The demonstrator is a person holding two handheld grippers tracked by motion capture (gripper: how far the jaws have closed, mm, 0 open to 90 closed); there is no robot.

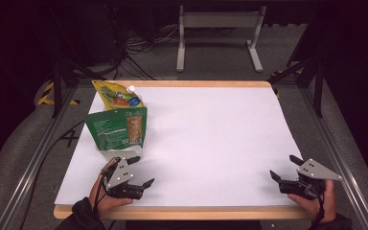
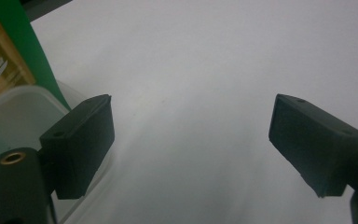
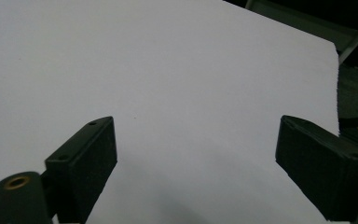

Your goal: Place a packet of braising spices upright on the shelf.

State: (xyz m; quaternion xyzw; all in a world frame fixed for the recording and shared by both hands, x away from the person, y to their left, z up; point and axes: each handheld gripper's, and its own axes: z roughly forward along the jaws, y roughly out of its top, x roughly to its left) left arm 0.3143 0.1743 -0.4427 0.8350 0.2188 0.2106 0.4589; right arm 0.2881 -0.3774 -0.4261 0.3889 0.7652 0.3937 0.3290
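While your left gripper [image 1: 141,171] rests near the front left corner of the table [image 1: 211,129], its jaws stand wide apart with nothing between them. Just beyond it lies the green pouch [image 1: 117,127], its far edge overlapping the yellow pouch [image 1: 117,96] near the table's back left corner. Well apart, at the front right corner, your right gripper [image 1: 283,167] also sits spread open, gripping nothing over bare white surface.
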